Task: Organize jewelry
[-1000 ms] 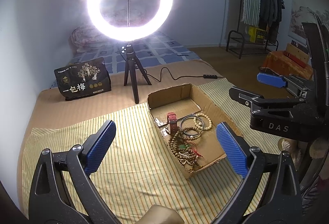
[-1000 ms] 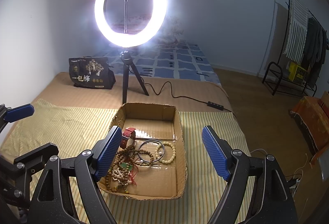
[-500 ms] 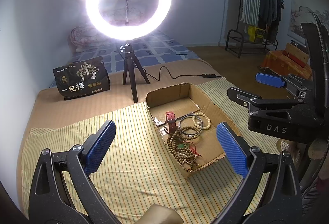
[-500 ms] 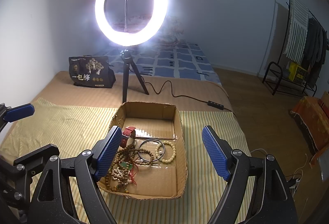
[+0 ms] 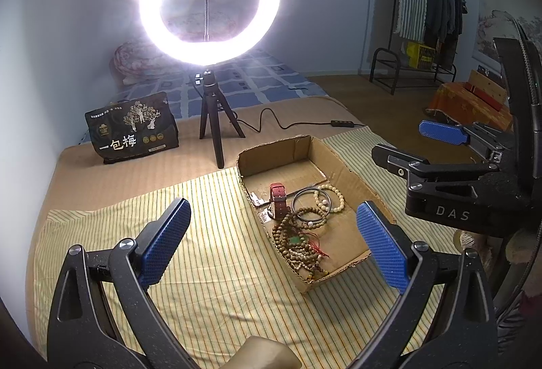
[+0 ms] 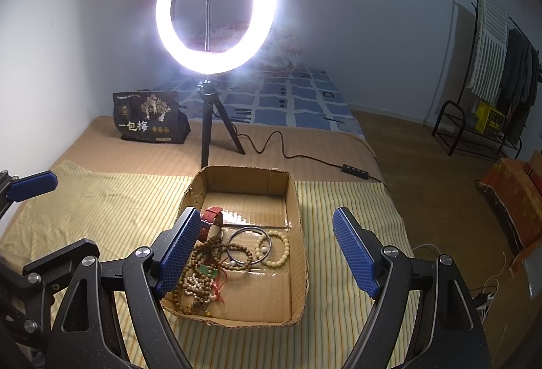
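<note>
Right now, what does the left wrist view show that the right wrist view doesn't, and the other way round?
Only the left wrist view shows a landscape picture on the far wall, and the whole red watch strap. Only the right wrist view shows a white power strip on the floor. Both show the cardboard box of bead strands, the ring light and both grippers, left gripper and right gripper, jaws open, holding nothing.

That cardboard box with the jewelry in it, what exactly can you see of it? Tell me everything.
The cardboard box is a shallow, open-topped brown tray with low walls and ragged, torn rims. It looks like worn corrugated cardboard, with glossy tape across its floor. It lies flat on the striped green cloth, in front of the ring light's tripod. Inside lie a red-strapped watch, a dark bangle, a pale bead bracelet and tangled brown bead strands. Neither tool touches it.
</note>
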### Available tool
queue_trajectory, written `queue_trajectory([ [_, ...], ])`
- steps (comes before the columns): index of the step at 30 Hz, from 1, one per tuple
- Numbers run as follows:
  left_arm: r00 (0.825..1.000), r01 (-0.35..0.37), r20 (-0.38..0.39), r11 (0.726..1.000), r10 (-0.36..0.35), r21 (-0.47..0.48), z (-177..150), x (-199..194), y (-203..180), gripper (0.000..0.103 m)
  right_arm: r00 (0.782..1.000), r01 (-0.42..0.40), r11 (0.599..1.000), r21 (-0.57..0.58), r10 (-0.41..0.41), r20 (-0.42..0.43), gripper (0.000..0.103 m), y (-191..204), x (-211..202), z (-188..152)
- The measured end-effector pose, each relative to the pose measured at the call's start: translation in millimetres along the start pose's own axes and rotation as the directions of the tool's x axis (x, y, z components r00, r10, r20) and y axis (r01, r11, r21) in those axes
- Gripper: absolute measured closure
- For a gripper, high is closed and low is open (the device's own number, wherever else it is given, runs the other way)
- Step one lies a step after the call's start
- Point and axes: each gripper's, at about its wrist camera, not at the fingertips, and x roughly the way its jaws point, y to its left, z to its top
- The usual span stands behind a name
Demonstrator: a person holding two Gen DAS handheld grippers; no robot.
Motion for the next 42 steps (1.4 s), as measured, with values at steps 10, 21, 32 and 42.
queue_trajectory([
  [10, 1.0, 0.004, -0.005, 1.0, -0.004, 0.002, -1.1, 0.1, -2.1, 0.003, 1.0, 0.0, 1.0, 0.0, 0.0, -0.002, 0.023, -0.2, 0.1, -0.7],
  [21, 1.0, 0.005, -0.006, 1.0, -0.005, 0.001, 0.3, 0.7, -0.4, 0.003, 1.0, 0.0, 1.0, 0.007, 0.0, -0.007, 0.023, -3.7, -1.6, -5.3],
  [32, 1.0, -0.012, -0.022, 1.0, 0.012, -0.011, -2.3, 0.8, -1.3, 0.003, 1.0, 0.0, 1.0, 0.006, 0.0, -0.009, 0.023, -3.8, -1.3, -4.9],
  [42, 0.997, -0.018, -0.077, 1.0, 0.016, -0.025, -1.1, 7.3, 2.5, 0.003, 1.0, 0.0, 1.0, 0.002, 0.0, -0.019, 0.023, -4.1, 0.0, -4.8],
])
